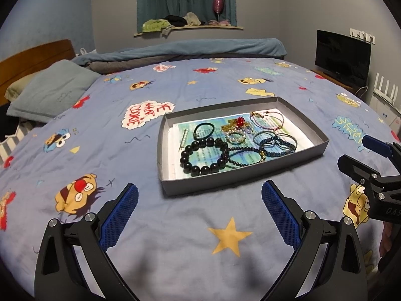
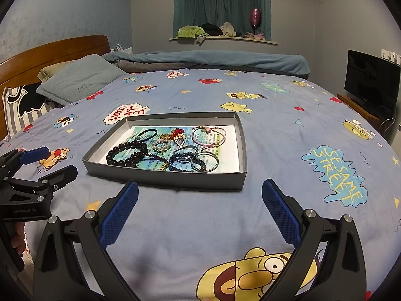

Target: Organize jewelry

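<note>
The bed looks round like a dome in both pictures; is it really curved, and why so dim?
Fisheye distortion: left wrist view bows the cartoon-print blue bedsheet and grey cardboard tray; right wrist view likewise, corners black. Room light is dim; the tray's paper lining is brightest; soft shadows under both open grippers.

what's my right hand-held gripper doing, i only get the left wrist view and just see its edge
Observer: The right hand-held gripper is open and empty, just short of the gray tray's near wall.
Operator: how's my left one look from over there
Observer: The left hand-held gripper is open, out to the left of the tray and not touching it.
Operator: anything else near it
Observer: The person's hand shows below it, on the grip.
</note>
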The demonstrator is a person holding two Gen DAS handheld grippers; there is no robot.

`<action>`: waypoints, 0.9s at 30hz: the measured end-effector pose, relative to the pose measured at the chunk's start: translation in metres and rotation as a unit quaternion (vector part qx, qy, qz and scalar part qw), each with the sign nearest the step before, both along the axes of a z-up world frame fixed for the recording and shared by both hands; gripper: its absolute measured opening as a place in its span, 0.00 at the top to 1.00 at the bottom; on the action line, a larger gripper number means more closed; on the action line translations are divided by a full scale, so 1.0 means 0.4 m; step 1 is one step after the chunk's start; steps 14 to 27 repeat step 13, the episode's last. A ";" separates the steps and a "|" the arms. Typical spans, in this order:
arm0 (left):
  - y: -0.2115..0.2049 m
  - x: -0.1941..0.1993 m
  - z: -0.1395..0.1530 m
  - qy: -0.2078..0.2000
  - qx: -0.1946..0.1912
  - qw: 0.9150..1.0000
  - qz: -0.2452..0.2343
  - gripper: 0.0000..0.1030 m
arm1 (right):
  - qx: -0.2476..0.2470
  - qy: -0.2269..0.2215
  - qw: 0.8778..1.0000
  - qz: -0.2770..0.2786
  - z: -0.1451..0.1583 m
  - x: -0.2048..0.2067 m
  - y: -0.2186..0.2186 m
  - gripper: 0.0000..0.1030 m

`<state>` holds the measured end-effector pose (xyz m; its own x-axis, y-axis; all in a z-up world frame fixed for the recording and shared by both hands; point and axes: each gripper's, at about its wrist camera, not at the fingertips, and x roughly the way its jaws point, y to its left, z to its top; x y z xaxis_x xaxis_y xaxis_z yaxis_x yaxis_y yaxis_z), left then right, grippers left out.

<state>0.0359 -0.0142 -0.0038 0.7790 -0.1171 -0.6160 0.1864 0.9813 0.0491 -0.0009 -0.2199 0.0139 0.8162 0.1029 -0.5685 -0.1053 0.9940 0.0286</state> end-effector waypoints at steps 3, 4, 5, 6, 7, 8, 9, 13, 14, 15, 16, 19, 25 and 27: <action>0.003 -0.002 0.002 -0.007 -0.002 1.000 -0.006 0.05 | -0.001 0.000 1.000 0.000 0.000 0.000 0.000 0.05; 0.002 -0.003 0.003 -0.011 0.003 1.000 -0.007 0.05 | 0.000 0.001 1.000 0.000 0.000 0.000 0.000 0.05; 0.001 -0.004 0.003 -0.011 0.006 1.000 -0.007 0.05 | 0.000 0.001 1.000 0.000 0.001 0.000 0.001 0.05; -0.002 -0.004 0.001 -0.011 0.012 1.000 -0.007 0.05 | -0.001 0.000 1.000 0.000 0.000 0.000 0.000 0.05; -0.005 -0.002 -0.001 -0.009 0.014 1.000 -0.007 0.05 | -0.001 0.000 1.000 0.000 0.001 0.000 0.001 0.05; -0.007 0.000 -0.004 -0.005 0.015 1.000 -0.008 0.05 | -0.002 0.001 1.000 -0.001 0.000 0.001 0.001 0.05; -0.007 0.005 -0.006 0.005 0.012 1.000 -0.009 0.05 | -0.003 0.000 1.000 -0.001 -0.001 0.002 0.000 0.05; 0.009 0.021 -0.010 0.013 0.003 1.000 -0.005 0.05 | -0.007 0.001 1.000 -0.007 -0.010 0.014 -0.006 0.05; 0.009 0.021 -0.010 0.013 0.003 1.000 -0.005 0.05 | -0.007 0.001 1.000 -0.007 -0.010 0.014 -0.006 0.05; 0.009 0.021 -0.010 0.013 0.003 1.000 -0.005 0.05 | -0.007 0.001 1.000 -0.007 -0.010 0.014 -0.006 0.05; 0.009 0.021 -0.010 0.013 0.003 1.000 -0.005 0.05 | -0.007 0.001 1.000 -0.007 -0.010 0.014 -0.006 0.05; 0.009 0.021 -0.010 0.013 0.003 1.000 -0.005 0.05 | -0.007 0.001 1.000 -0.007 -0.010 0.014 -0.006 0.05; 0.009 0.021 -0.010 0.013 0.003 1.000 -0.005 0.05 | -0.007 0.001 1.000 -0.007 -0.010 0.014 -0.006 0.05; 0.009 0.021 -0.010 0.013 0.003 1.000 -0.005 0.05 | -0.007 0.001 1.000 -0.007 -0.010 0.014 -0.006 0.05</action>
